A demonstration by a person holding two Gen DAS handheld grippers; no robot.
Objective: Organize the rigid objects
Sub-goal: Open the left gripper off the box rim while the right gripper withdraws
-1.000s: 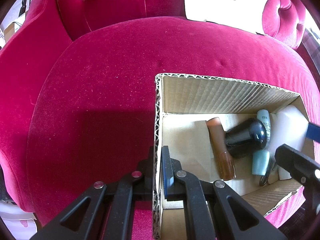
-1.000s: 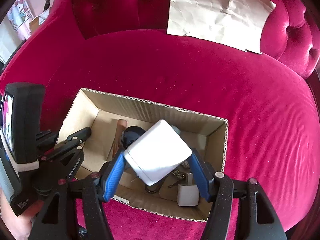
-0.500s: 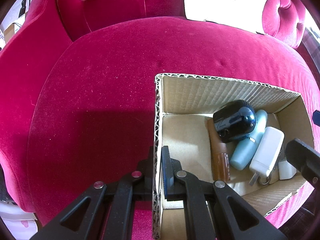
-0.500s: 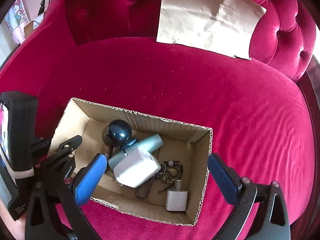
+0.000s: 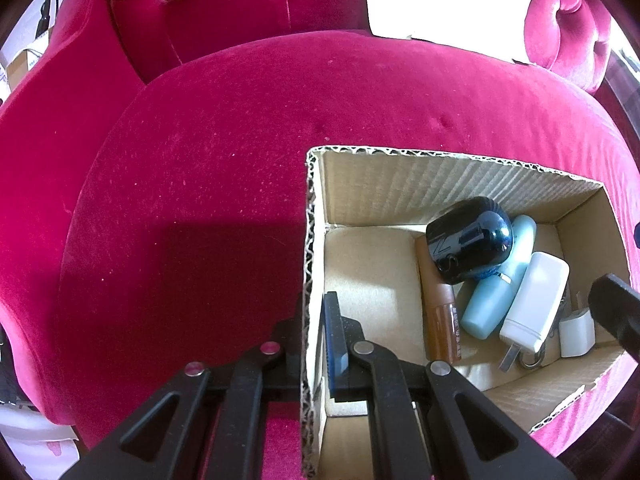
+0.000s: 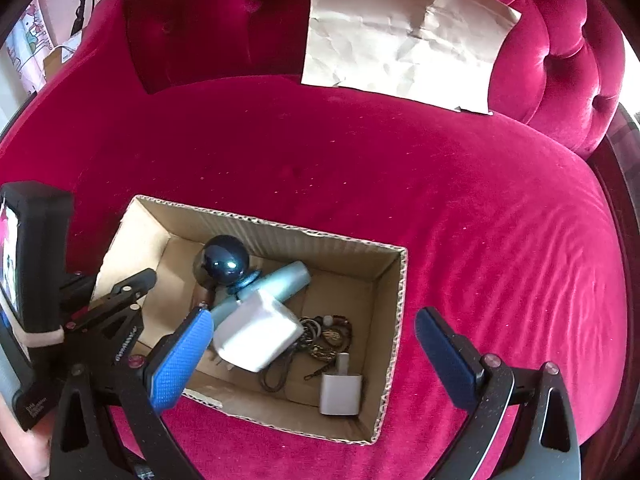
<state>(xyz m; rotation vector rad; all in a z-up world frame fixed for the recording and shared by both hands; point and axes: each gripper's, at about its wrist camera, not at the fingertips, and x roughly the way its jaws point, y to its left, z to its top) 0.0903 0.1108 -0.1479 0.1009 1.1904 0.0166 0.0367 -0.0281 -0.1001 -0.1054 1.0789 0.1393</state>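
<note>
The cardboard box (image 6: 390, 320) sits on the red velvet sofa seat (image 6: 360, 168), toward its front edge and left of the seat's middle as the right wrist view shows it.

My left claw (image 5: 316, 320) is clenched on the box's left wall, one finger outside and one inside; its jaws are easing apart slightly, yet the pads still press the cardboard. I judge this hold is there to steady the light box on the soft cushion while items go in.

My right claw (image 6: 314, 344) stands released, spread wide above the box with nothing between its blue pads (image 6: 180, 360).

Directly below it, the large white charger (image 6: 258, 336) lies inside the box, resting on a pale blue bottle (image 6: 280, 280) and a tangle of cords and trinkets (image 6: 324, 340). A dark round-topped bottle (image 6: 224, 262) leans on the blue bottle near the back wall, a brown tube (image 5: 440, 316) lies alongside them, and a small white plug adapter (image 6: 340, 394) sits at the front right corner of the box floor.

The items are piled loosely toward the box's right half; its left half is bare floor.

A crumpled sheet of paper (image 6: 404, 32) leans against the sofa back, well apart from the box. I see no loose rigid item left on the seat.
</note>
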